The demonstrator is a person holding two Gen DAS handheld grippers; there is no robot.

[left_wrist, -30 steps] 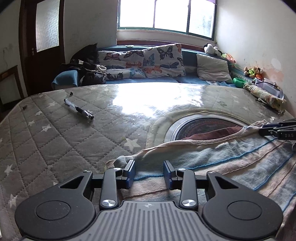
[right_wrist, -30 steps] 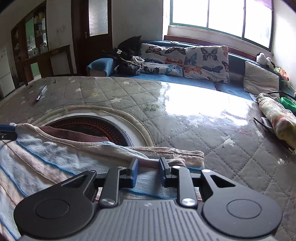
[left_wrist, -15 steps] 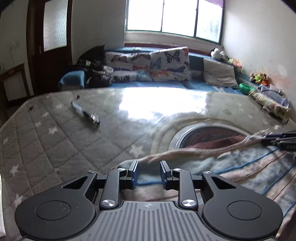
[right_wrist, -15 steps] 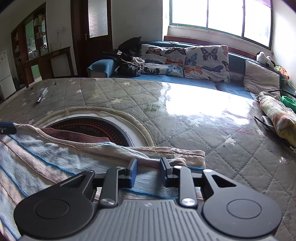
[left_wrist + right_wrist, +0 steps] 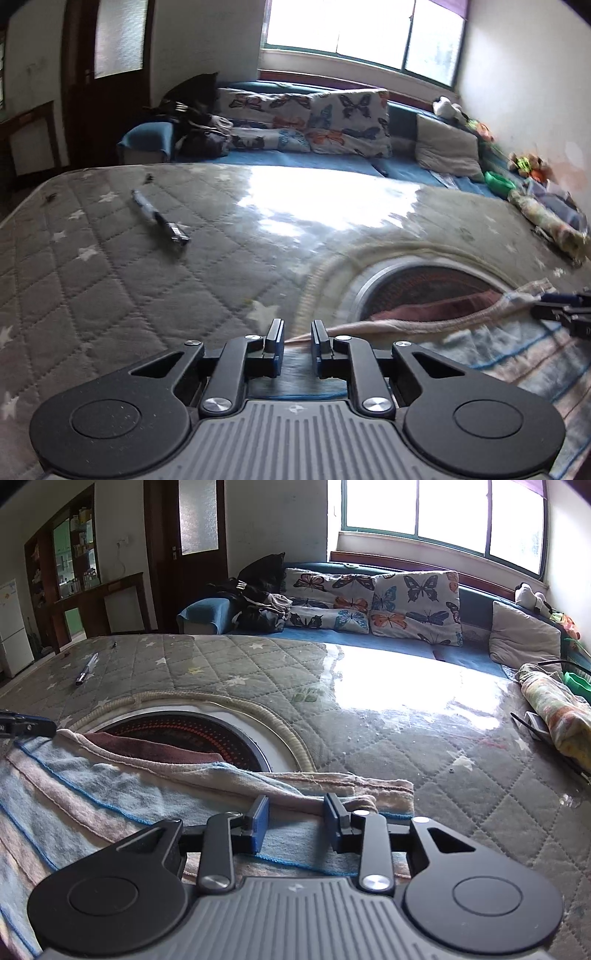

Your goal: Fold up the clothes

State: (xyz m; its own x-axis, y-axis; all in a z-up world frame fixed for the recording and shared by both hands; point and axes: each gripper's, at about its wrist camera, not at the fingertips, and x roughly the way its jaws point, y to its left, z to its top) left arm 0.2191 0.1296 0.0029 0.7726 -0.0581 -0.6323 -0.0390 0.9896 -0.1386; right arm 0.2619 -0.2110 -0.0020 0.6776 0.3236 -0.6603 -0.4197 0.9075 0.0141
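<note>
A striped garment [image 5: 122,797] in pale blue and pink, with a maroon lining, lies spread on the quilted grey mattress [image 5: 424,775]. My right gripper [image 5: 295,821] sits low over its right end. Its jaws are opening, a bunched fold of hem lies between them, and the pads stand clear of it. My left gripper [image 5: 297,343] is at the garment's [image 5: 461,343] left end. Its jaws are closing, the pink hem edge reaches into the narrow gap, and no pad visibly presses on it. Each gripper's tip shows at the edge of the other's view: right gripper [image 5: 554,308], left gripper [image 5: 33,725].
A pen-like tool [image 5: 159,219] lies on the mattress at the far left. A dark round patterned panel [image 5: 192,731] shows beyond the garment. A rolled floral cloth [image 5: 557,716] lies at the right edge. A blue sofa with butterfly cushions [image 5: 413,605] stands behind.
The left jaws have narrowed around the hem and that gripper has rolled a little. The right jaws have spread wider; that gripper stayed where it was.
</note>
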